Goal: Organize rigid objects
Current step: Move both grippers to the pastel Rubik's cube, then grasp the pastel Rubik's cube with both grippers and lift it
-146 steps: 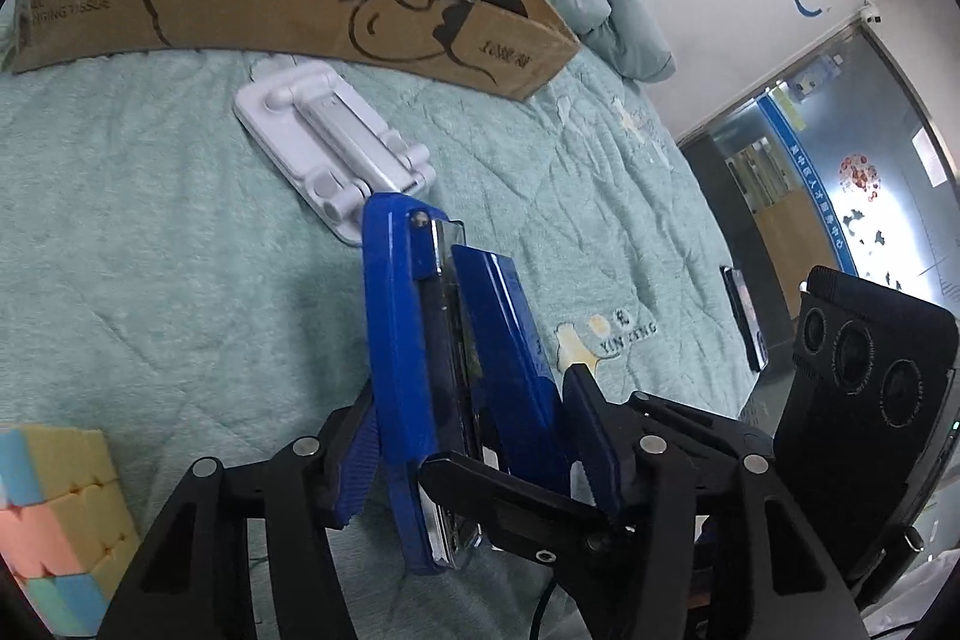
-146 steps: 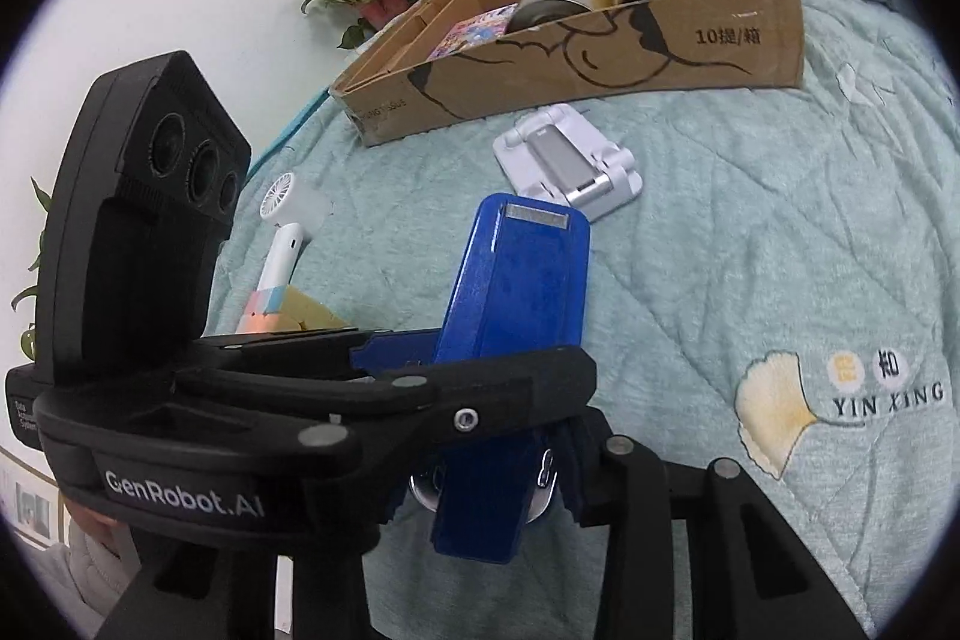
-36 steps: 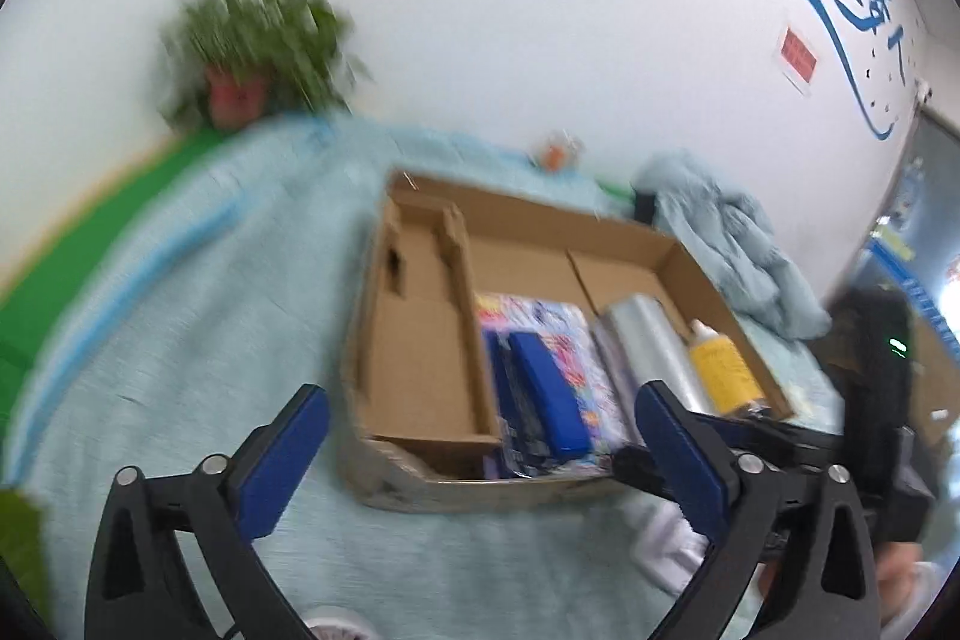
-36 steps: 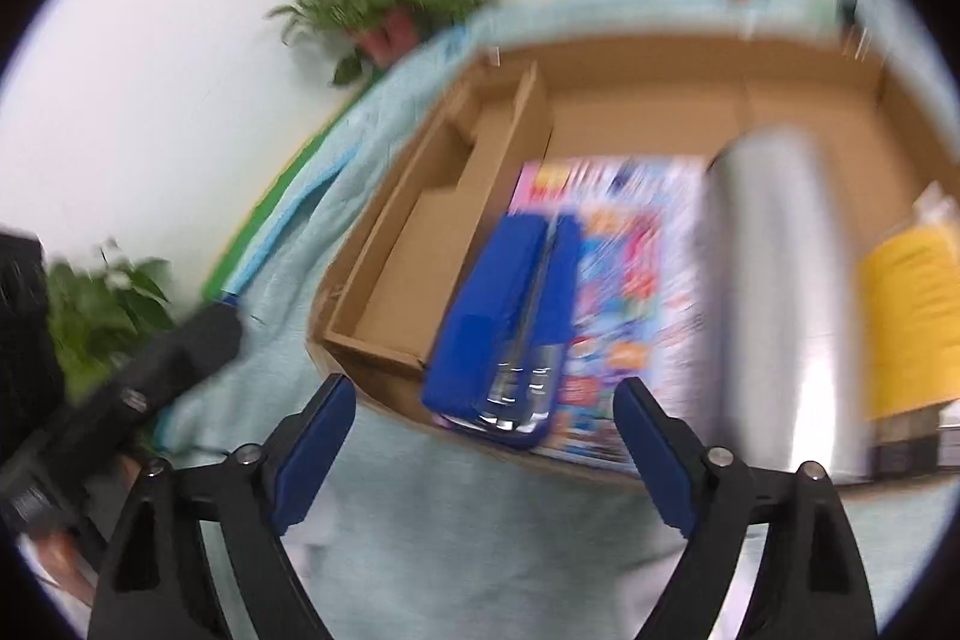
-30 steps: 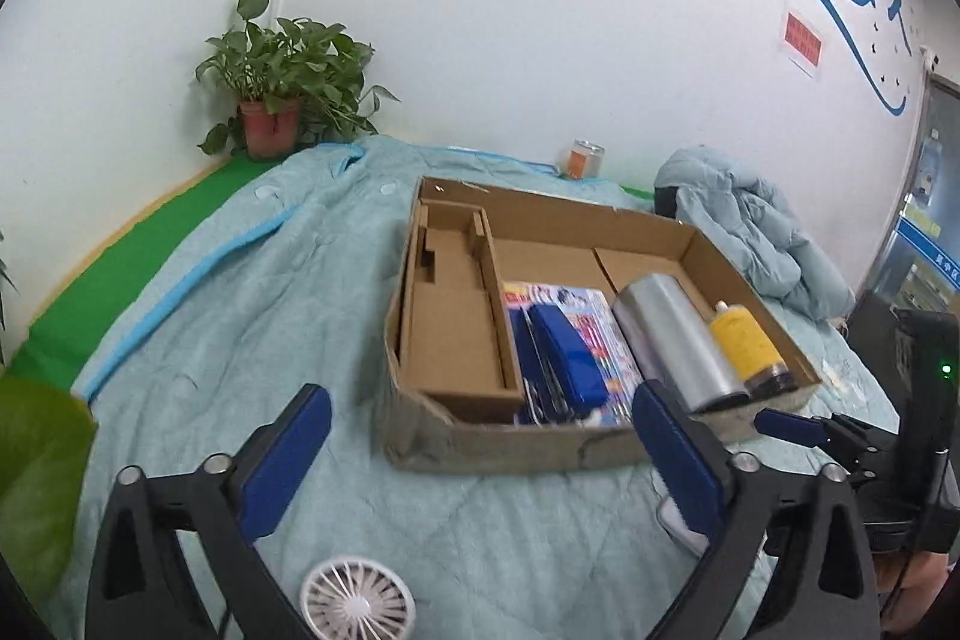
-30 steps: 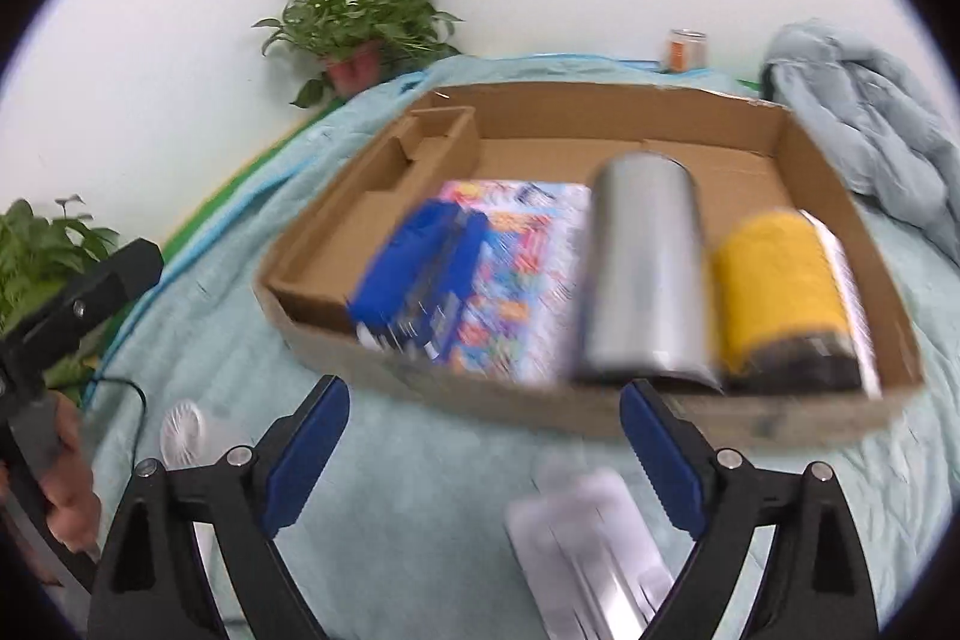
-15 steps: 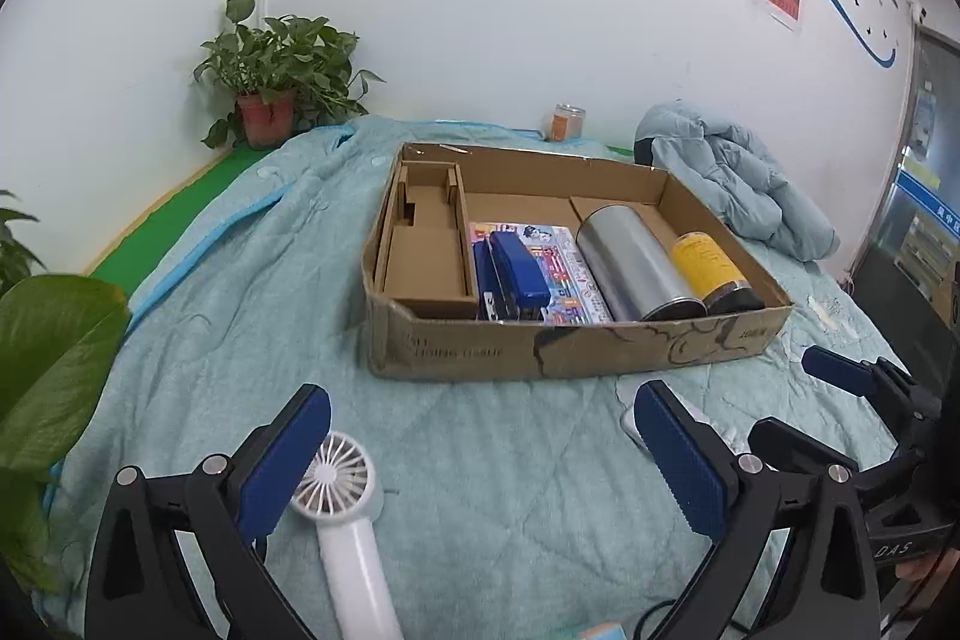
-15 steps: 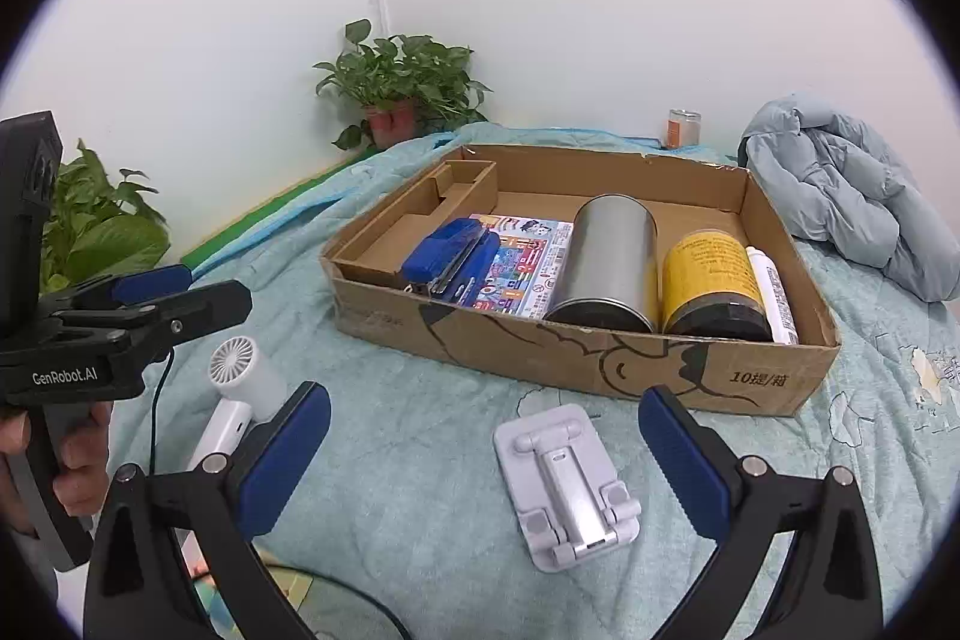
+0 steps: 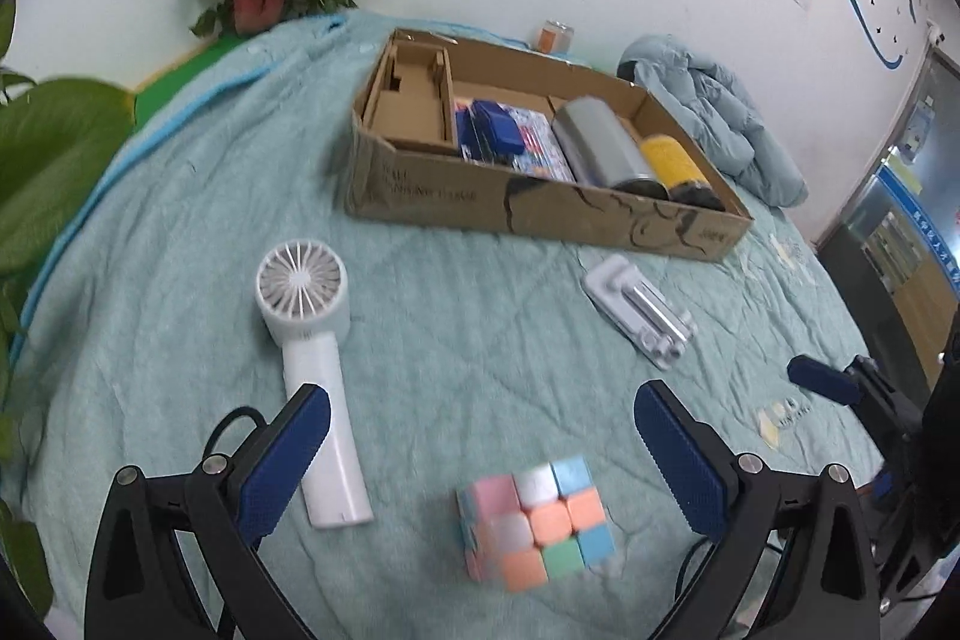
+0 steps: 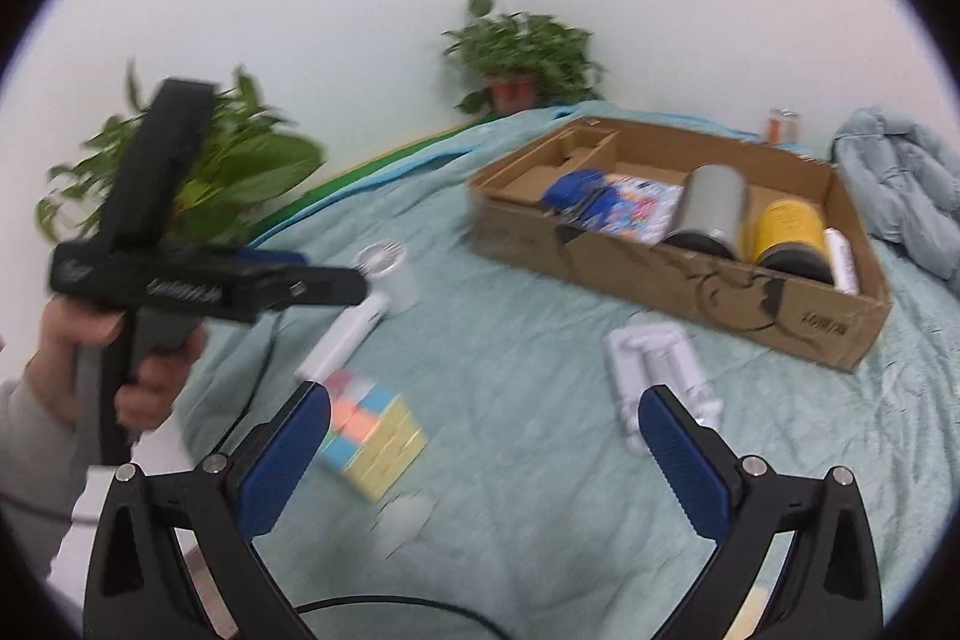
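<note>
Where quilted, pastel cube [image 9: 536,522], squarish.

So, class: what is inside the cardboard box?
In the box: a blue stapler on a colourful booklet, a silver can, a yellow can and a white tube. The booklet hides whatever lies under it.

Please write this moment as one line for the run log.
left gripper: open, above cube | right gripper: open, empty | stapler: in box | outside: fan, stand
</note>
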The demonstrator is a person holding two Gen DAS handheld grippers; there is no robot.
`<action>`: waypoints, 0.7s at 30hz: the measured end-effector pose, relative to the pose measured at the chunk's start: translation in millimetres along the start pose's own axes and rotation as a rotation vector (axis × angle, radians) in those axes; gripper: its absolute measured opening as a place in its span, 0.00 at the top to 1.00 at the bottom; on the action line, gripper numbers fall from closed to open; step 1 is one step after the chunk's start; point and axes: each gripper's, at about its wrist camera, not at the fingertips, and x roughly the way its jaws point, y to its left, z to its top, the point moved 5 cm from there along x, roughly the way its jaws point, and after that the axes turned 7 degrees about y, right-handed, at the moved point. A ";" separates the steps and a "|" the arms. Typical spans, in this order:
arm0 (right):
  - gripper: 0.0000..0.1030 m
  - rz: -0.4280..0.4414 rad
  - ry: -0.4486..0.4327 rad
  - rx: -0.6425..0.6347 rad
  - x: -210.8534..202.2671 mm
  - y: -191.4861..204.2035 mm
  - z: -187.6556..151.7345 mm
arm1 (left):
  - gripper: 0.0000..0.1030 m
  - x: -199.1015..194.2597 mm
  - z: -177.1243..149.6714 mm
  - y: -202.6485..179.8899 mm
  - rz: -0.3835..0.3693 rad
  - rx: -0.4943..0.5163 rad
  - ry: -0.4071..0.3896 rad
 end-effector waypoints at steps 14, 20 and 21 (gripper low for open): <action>0.01 0.101 0.123 0.033 42.5 39.0 -26.1 | 0.28 52.1 -48.3 -12.6 -0.145 -0.083 0.198; 0.03 0.099 0.163 0.036 68.2 45.7 -26.0 | 0.40 59.7 -47.9 -20.2 -0.208 -0.085 0.213; 0.04 0.093 0.171 0.038 71.4 45.7 -26.4 | 0.40 62.4 -46.4 -22.8 -0.217 -0.084 0.217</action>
